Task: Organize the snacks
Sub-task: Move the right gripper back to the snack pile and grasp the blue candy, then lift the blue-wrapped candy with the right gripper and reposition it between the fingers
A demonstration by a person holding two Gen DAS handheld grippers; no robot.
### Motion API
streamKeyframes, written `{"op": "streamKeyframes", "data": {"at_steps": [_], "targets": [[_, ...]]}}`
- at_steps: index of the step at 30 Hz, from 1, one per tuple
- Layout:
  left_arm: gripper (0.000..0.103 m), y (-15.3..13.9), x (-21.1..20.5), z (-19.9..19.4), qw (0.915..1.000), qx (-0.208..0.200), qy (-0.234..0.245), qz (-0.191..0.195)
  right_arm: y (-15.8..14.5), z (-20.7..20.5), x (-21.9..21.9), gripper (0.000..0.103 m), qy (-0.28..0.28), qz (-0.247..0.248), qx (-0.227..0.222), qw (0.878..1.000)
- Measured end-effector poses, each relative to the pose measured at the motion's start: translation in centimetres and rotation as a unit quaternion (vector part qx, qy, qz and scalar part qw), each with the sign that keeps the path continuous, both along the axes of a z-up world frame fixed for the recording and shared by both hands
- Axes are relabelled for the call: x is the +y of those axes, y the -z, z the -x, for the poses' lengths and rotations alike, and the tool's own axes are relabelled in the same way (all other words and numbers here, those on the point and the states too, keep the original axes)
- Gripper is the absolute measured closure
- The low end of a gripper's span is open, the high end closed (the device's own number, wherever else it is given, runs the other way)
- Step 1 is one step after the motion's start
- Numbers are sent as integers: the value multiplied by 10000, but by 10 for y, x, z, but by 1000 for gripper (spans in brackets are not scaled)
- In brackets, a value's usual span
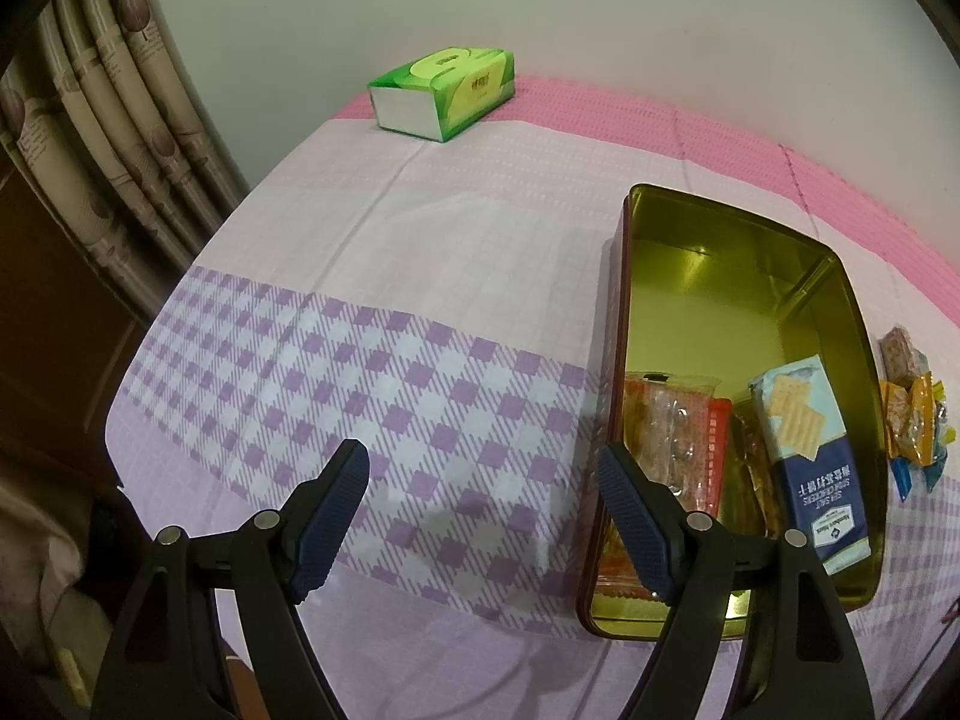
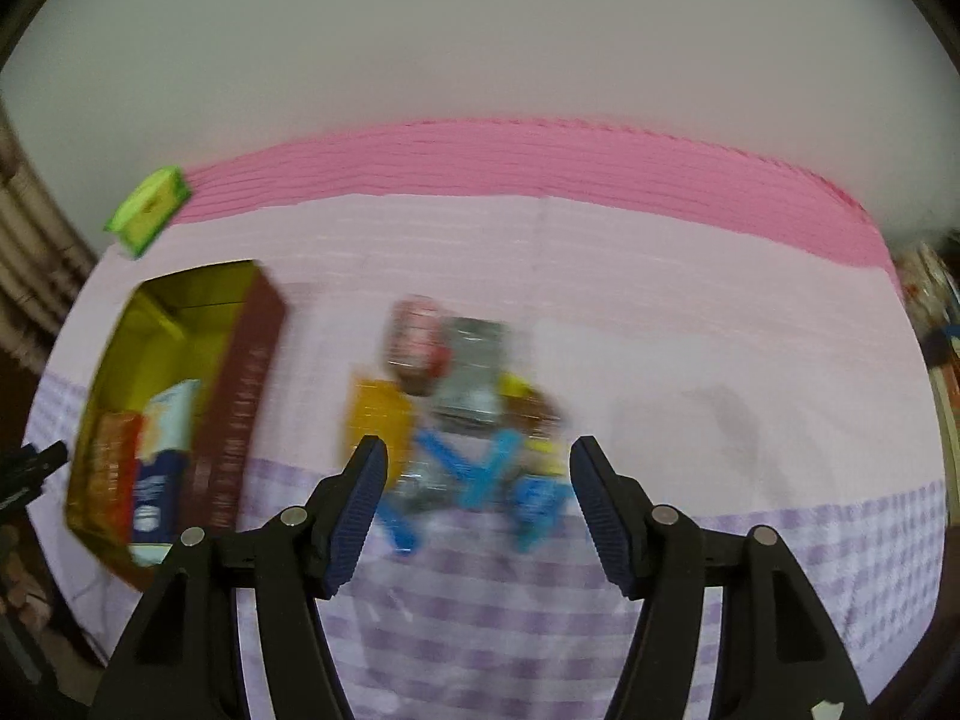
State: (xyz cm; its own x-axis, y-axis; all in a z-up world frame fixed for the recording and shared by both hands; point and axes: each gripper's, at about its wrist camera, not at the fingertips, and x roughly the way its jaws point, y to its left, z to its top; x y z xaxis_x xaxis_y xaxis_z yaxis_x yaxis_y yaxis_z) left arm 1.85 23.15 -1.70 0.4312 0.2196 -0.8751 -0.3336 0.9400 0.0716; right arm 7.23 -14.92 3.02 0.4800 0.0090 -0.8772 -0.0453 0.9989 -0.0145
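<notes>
**Two grippers apart, snacks split between tin and cloth**

Both of my grippers stand with fingers spread and nothing between the pads. My left gripper point(image 1: 483, 495) hangs over the checked cloth point(image 1: 372, 276), just left of the tin point(image 1: 618, 324); its right finger point(image 1: 630, 522) overlaps the tin's near left corner in the view, and I cannot tell whether it touches the rim. My right gripper point(image 2: 478, 501) is over the loose pile point(image 2: 468, 408) on the cloth, its jaws parted with only air between them. That view is smeared by motion, so I can pick out little of the pile beyond colours: a yellow pack point(image 2: 378, 414), a red and white one point(image 2: 420, 336), a grey one point(image 2: 471, 372) and several blue wrappers point(image 2: 480, 474).

From the left wrist I see the tin open, gold inside, dark red outside. Its far half is bare. In the near half a cracker pack point(image 1: 810, 450), pale blue above and navy below, leans against the right wall. Left of it lies an orange pack point(image 1: 672, 438) with a clear window, and another wrapper sits between them, too shadowed to read.

A few small wrapped snacks point(image 1: 915, 414) lie on the cloth just outside the tin's right wall. A green tissue box point(image 1: 444, 90) sits at the far edge of the table, well apart from everything, near the wall point(image 1: 540, 0). Curtains point(image 1: 114, 96) hang at the left.
</notes>
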Motion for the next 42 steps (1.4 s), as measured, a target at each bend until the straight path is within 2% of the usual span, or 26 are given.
{"op": "streamKeyframes", "data": {"at_steps": [6, 15, 18, 26, 31, 36, 38, 42], "targets": [[24, 4, 1, 0, 10000, 46, -21, -53, 18, 2, -30, 42, 202, 59, 195, 9996], [24, 3, 5, -1, 9999, -120, -98, -77, 43, 0, -22, 42, 110, -98, 276, 9995], [24, 2, 6, -1, 9998, -127, -108, -138, 48, -1, -21, 42, 86, 36, 214, 9997], [24, 2, 8, -2, 9995, -93, -191, -234, 59, -2, -17, 59, -353, -81, 124, 9993], [24, 1, 0, -2, 9996, -115, -126, -241, 62, 7, -20, 62, -502, -258, 124, 9983], [24, -9, -20, -3, 9994, -194, 104, -264, 62, 14, -22, 66, -579, -340, 94, 9977], [24, -14, -30, -4, 9991, -216, 216, -305, 62, 17, -24, 73, -622, -431, 62, 9971], [24, -20, -56, -9, 9982, -218, 518, -199, 62, 19, -28, 75, -623, -587, 5, 9963]]}}
